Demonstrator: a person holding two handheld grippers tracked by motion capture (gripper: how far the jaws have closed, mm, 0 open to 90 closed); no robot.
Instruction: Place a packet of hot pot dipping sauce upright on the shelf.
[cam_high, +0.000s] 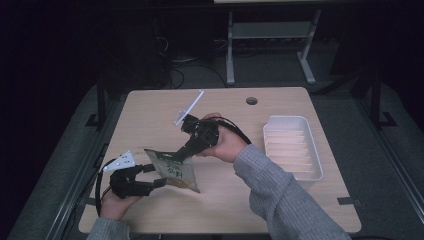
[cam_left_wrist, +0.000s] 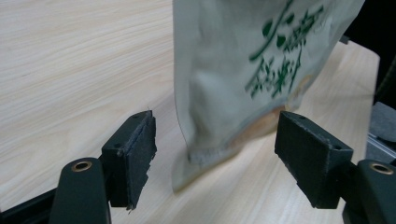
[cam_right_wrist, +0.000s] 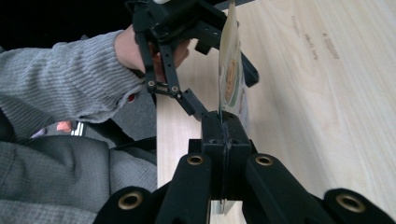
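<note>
Dark floor and a metal frame lay beyond the pale wooden surface (cam_high: 150, 107). A white tray (cam_high: 292, 146) sat at 3 o'clock, well apart from the work. The right tongs (cam_high: 176, 157) were pressed together, pinching the top edge of the pouch (cam_high: 172, 170), which hung tilted near 8 o'clock with its lower corner at or just above the wood. The left tongs (cam_left_wrist: 215, 161) stood spread, the pouch's bottom seam between them without contact. Recommended procedure: hold the right grip steady, advance the left tongs squarely over the seam, then close evenly so the film did not crease or slip sideways
</note>
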